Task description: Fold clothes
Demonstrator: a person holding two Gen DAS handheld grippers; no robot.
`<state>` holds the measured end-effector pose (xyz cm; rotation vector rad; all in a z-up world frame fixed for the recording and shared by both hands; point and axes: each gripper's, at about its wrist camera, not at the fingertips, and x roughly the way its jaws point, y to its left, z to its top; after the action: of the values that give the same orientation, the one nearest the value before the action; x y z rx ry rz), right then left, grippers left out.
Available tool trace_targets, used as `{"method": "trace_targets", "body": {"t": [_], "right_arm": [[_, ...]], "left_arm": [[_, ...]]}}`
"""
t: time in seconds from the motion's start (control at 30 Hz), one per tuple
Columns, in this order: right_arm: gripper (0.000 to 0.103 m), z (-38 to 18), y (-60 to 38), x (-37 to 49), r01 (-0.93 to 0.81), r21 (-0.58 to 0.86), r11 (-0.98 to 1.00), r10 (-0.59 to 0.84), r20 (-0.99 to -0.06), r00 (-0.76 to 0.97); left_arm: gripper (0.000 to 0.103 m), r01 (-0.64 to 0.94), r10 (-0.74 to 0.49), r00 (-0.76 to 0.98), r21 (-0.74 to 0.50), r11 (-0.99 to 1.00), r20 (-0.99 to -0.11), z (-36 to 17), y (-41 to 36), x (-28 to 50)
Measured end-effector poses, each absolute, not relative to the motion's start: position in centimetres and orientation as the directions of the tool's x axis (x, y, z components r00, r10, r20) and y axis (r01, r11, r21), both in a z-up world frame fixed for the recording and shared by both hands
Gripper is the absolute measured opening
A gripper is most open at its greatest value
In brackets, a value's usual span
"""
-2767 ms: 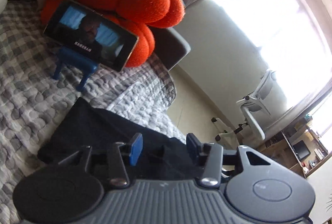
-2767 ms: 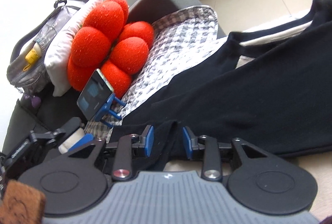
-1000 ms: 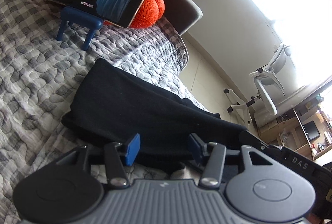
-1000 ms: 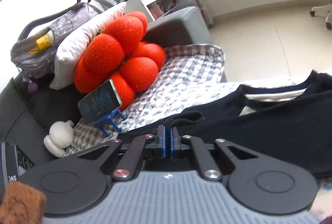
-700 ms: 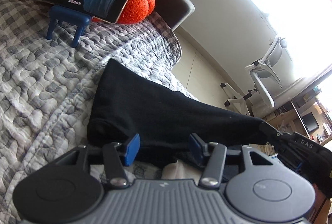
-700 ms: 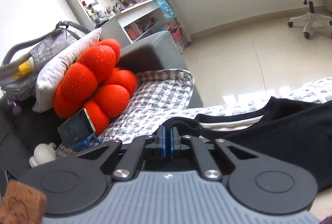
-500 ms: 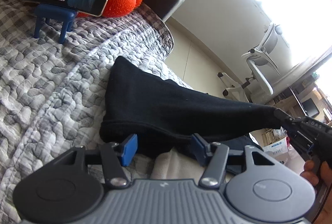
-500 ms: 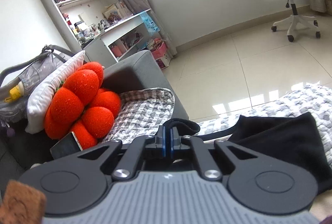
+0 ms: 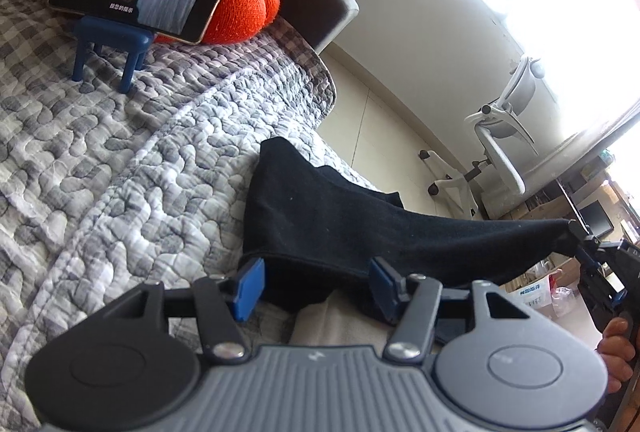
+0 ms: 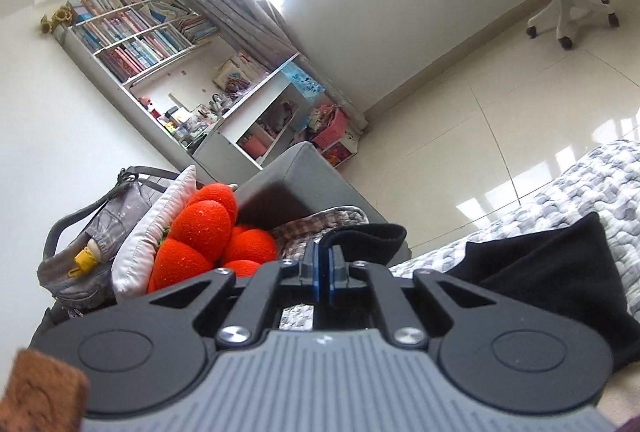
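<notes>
With right claw [image 10: 322, 274] pinching the black garment [image 9: 340, 228] edge, lifted taut off the quilt [image 9: 120, 151], I'm mid-fold; left claw [image 9: 316, 286] spread beside the resting part. Next: carry the edge across, lay flat.

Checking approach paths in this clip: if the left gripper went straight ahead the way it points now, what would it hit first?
Most likely the black garment. Its folded edge lies right between the open fingers of the left gripper, draped over the grey quilted cover. Depth is unclear in the fisheye view, but nothing else stands nearer.
</notes>
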<state>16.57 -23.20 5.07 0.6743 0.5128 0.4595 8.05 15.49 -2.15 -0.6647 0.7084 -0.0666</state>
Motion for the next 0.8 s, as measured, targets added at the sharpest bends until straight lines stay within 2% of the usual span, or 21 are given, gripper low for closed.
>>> {"method": "trace_targets", "body": {"t": [0.13,0.27,0.47,0.63,0.8], "right_arm": [[0.006,6.4,-20.5,17.1,-0.295,0.670,0.681,0.600,-0.279,0.750],[0.006,8.3,-17.1,17.1,-0.369,0.665,0.649,0.654,-0.240,0.718],[0.006,11.7,-8.0,17.8,-0.493,0.641,0.588,0.765,-0.243,0.596],[0.006,12.9,-0.2,16.3,-0.610,0.647,0.457,0.877,-0.214,0.431],[0.006,10.6,3.6,16.3,-0.605,0.645,0.466,0.881,-0.273,0.387]], "left_arm": [[0.060,-0.114,-0.287,0.785,-0.583,0.805,-0.550,-1.3,15.6,7.3],[0.061,-0.144,-0.289,0.778,-0.606,0.782,-0.558,-1.8,16.4,7.3],[0.061,-0.230,-0.267,0.798,-0.683,0.693,-0.540,-2.3,20.0,6.3],[0.062,-0.321,-0.171,0.858,-0.767,0.556,-0.484,-2.4,25.5,4.6],[0.063,-0.350,-0.091,0.893,-0.806,0.477,-0.442,-2.3,29.3,2.6]]}}
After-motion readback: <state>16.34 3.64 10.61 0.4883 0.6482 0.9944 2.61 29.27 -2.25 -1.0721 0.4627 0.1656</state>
